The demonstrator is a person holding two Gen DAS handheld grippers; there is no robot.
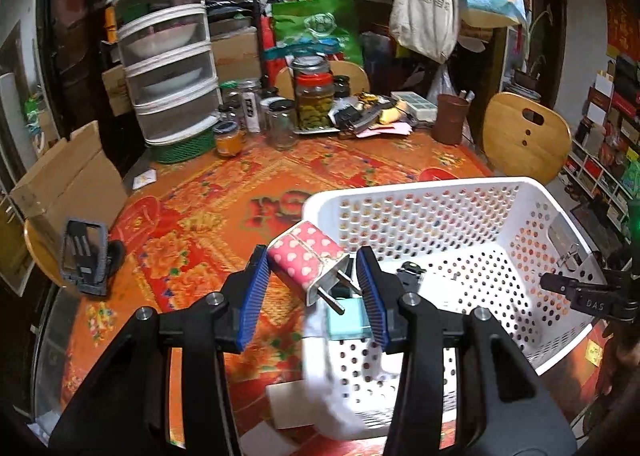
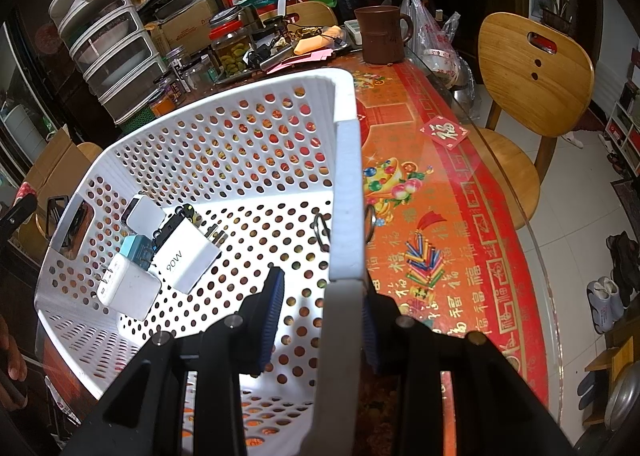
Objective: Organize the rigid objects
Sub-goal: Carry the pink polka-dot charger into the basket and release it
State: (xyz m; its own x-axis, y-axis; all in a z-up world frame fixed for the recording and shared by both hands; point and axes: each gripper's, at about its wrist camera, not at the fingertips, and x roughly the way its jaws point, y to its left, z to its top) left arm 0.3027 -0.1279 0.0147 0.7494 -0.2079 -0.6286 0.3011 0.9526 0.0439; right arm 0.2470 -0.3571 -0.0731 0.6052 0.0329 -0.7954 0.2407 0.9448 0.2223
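My left gripper (image 1: 312,288) is open over the near left corner of the white perforated basket (image 1: 520,192). A pink heart-patterned plug adapter (image 1: 308,260) hangs between the blue pads, touching neither, prongs pointing toward me, above a teal charger (image 1: 346,320). My right gripper (image 2: 320,320) straddles the basket's right wall (image 2: 346,184), one pad inside and one outside, jaws partly apart. Inside the basket lie a white 90W charger (image 2: 186,256), a white square charger (image 2: 130,288), a teal charger (image 2: 134,250) and a white block (image 2: 144,212).
A grey phone stand (image 1: 86,256) sits at the table's left edge. Jars (image 1: 314,96), stacked food covers (image 1: 168,68) and a brown mug (image 2: 380,36) crowd the far side. A wooden chair (image 2: 532,84) stands on the right. The table (image 2: 440,216) has a red patterned cloth.
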